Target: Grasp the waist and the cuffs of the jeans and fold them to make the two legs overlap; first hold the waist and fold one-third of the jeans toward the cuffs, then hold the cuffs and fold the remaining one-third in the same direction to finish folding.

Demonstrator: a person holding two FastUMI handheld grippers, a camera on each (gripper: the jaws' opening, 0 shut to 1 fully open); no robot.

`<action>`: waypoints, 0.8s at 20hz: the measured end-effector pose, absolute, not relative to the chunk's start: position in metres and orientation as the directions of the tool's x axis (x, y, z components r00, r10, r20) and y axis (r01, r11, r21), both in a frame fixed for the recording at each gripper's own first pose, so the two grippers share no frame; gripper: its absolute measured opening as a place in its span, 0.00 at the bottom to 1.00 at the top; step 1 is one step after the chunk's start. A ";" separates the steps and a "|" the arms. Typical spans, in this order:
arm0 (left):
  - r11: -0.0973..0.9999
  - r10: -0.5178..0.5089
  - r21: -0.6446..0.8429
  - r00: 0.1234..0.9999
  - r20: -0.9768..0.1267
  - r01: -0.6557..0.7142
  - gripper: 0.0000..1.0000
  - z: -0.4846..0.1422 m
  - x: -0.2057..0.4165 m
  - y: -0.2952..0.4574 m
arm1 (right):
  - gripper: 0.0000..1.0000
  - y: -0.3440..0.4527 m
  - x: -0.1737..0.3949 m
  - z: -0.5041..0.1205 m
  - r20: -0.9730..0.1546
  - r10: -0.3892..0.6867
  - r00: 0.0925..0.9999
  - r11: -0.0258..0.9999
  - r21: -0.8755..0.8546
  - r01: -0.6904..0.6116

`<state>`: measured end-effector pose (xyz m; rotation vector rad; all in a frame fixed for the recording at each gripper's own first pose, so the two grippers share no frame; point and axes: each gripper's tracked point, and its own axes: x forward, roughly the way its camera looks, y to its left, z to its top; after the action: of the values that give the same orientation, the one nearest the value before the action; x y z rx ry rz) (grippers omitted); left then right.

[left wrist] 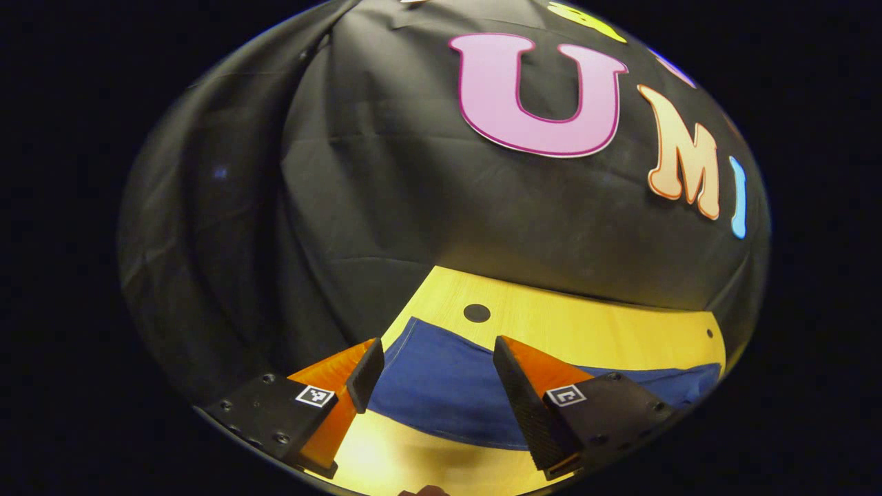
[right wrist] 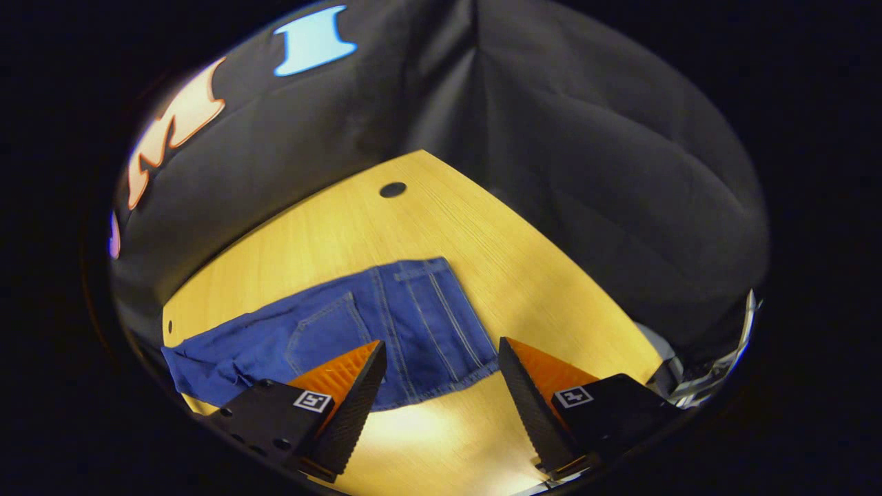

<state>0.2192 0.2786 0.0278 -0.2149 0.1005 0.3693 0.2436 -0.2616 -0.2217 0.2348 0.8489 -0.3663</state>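
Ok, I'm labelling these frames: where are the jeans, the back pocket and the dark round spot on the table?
jeans (right wrist: 413,310): right gripper view, the seat panel.
back pocket (right wrist: 324,337): right gripper view, the pocket's middle.
dark round spot (left wrist: 477,313): left gripper view, its centre.

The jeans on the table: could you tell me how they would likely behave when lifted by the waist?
The jeans lie flat with soft wrinkles, so they would probably droop floppily. On the smooth wooden table they may slide when pulled.

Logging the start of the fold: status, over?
Left gripper open, right gripper open, both above the cloth. Blue denim jeans flat on yellow wooden table, not gripped. Nothing in the way.
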 end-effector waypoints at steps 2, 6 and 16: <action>0.892 0.365 -0.236 0.923 -0.123 -0.384 0.96 0.031 0.218 0.280 | 1.00 -0.268 0.240 -0.238 -0.783 -0.192 0.592 0.908 0.087 0.410; 0.855 0.437 -0.251 0.891 -0.125 -0.454 0.96 0.032 0.214 0.282 | 0.98 -0.280 0.239 -0.265 -0.820 -0.142 0.555 0.937 0.070 0.343; 0.840 0.469 -0.273 0.880 -0.067 -0.469 0.95 0.063 0.191 0.263 | 1.00 -0.278 0.248 -0.287 -0.813 -0.075 0.577 0.973 0.067 0.220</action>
<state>0.1910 0.2632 0.0628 -0.2875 -0.0028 0.4958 0.2480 -0.2781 -0.2867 0.1669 0.9412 -0.1731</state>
